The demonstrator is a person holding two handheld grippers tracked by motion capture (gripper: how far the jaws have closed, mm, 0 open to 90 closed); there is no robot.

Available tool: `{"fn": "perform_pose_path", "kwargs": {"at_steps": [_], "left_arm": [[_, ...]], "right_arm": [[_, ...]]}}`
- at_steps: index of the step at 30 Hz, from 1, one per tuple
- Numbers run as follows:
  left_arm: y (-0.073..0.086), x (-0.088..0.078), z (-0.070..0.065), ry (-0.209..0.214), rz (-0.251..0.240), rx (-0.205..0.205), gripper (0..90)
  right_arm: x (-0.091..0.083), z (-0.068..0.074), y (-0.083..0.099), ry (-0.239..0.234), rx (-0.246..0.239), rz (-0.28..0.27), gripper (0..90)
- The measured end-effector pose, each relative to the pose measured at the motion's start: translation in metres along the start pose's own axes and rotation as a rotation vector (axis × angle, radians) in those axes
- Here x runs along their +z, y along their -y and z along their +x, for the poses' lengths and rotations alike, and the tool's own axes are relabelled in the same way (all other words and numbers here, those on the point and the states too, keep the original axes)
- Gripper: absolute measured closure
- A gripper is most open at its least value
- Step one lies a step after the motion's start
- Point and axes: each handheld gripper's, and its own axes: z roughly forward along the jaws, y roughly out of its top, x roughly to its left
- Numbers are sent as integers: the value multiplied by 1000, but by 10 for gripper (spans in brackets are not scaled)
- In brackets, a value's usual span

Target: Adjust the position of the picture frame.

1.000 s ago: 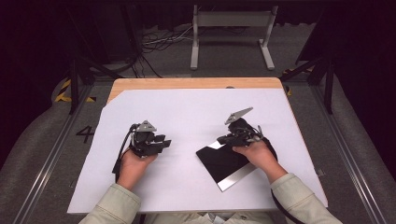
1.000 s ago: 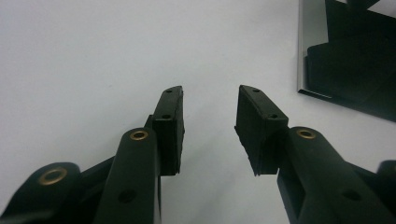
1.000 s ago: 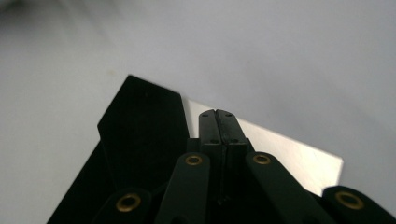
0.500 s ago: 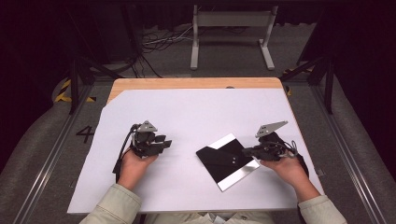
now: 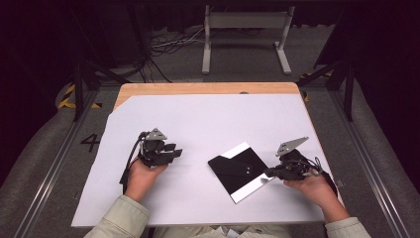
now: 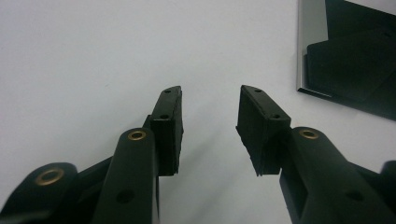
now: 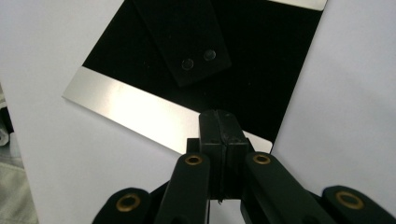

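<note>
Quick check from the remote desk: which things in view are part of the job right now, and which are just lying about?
In the job:
- black square panel with silver edge strips
- right tongs, shut, tips at the panel's silver edge
- left tongs, open, nothing between them

Lying about:
- white sheet covering the wooden table
- metal stand on the floor beyond
- cables on the floor
</note>
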Motion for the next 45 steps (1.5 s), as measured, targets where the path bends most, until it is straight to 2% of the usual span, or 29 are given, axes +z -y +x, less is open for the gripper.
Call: {"fn": "perform_pose_path", "kwargs": {"at_steps": [12,16,19,25,31,38,39,40,42,45], "left_arm": [[0,0,0,-2,5,-2,606],[0,0,0,-2,4,-2,604],[0,1,1,-4,5,3,603],[-1,2,-1,0,13,3,601],[-1,3,-2,2,12,9,602],[-1,3,-2,5,11,6,606],[-1,3,-2,12,14,0,607],[-1,3,-2,14,16,2,609],[-1,4,-3,10,18,9,610],[-1,3,-4,14,14,9,613]], "right_arm": [[3,4,10,-32,-55,49,900],[7,5,11,-17,-78,77,900],[8,5,12,-28,-100,72,900],[8,1,14,-47,-109,40,900],[10,1,11,-2,-96,17,900],[12,-7,8,40,-40,-37,900],[13,-7,7,99,-30,-61,900],[16,-9,5,107,-24,-80,900],[22,-12,-1,86,-3,-102,900],[28,-8,-13,119,-31,-71,900]]}}
